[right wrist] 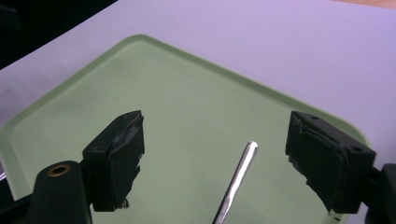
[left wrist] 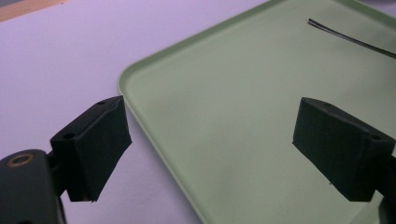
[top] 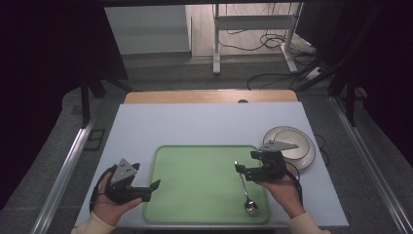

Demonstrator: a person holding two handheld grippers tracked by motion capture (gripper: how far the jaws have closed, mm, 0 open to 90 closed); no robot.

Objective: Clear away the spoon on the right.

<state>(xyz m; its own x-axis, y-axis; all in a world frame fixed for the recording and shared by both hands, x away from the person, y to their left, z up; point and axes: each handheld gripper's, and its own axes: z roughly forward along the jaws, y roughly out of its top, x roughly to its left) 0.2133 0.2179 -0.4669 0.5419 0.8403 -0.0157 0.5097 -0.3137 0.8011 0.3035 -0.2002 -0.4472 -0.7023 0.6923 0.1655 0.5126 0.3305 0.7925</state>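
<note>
So far the work looks barely begun or just past a drop-off: the slim polished metal spoon (top: 245, 187) lies flat on the pale green rectangular plastic tray (top: 195, 195), untouched by either tool, its bowl toward the person and its handle tip pointing away. I judge that a pickup of the spoon, or a retreat from it, is the step in hand, and the pictures cannot settle which. The right gripper (top: 238, 168) hovers right over the handle tip, jaws spread wide with nothing between the pads; the spoon runs back beneath it toward the hand. The left gripper (top: 155, 185) waits with its jaws likewise spread and empty, their tips just over the tray's near-left rim, well apart from the spoon. Beyond and outboard of the right gripper sits a round cream ceramic plate (top: 302, 146) on the lilac-white table top (top: 204, 122), holding nothing

The high view alone gives the plate and the spoon's bowl. The right gripper view shows the handle (right wrist: 236, 184) rising between the two pads, closer to neither, with clear gaps on both sides. The left gripper view adds a thin dark line (left wrist: 350, 39) across the tray's far part, which I cannot identify
</note>
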